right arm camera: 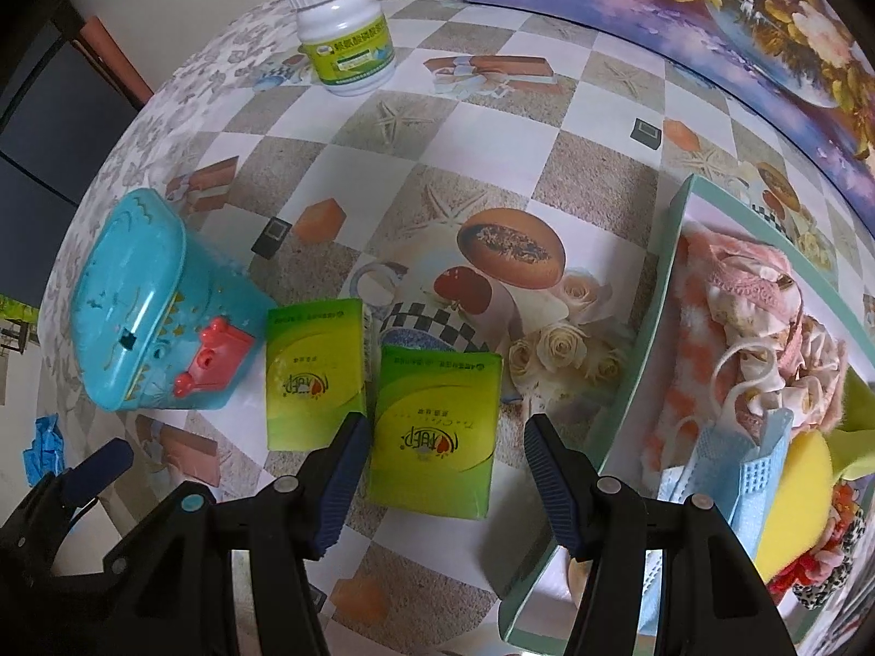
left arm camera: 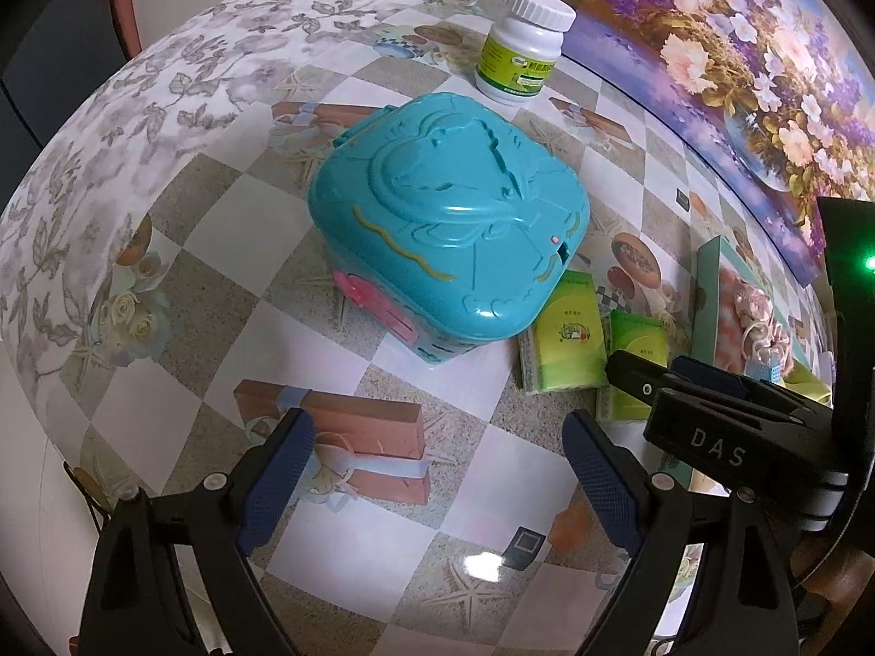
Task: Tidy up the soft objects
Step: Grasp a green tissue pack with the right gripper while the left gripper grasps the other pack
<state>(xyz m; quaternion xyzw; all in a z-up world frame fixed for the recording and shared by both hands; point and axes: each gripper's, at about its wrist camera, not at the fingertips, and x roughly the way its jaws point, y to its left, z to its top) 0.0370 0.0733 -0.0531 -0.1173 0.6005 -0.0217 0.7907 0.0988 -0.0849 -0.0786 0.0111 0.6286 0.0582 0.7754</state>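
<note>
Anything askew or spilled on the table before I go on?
Nothing spilled. The two green tissue packs lie flat but staggered beside the closed teal box. The tray is heaped unevenly with soft items; a blue mask droops over them.

Soft, even indoor light; strong fisheye bending; dark vignetted corners.

both the left gripper (left arm camera: pixel 437 470) and the right gripper (right arm camera: pixel 445 470) were black plastic frames with round silver screws, their fingers (right arm camera: pixel 342 484) faced with ribbed dark blue pads, and the right one bore white "das" lettering.
</note>
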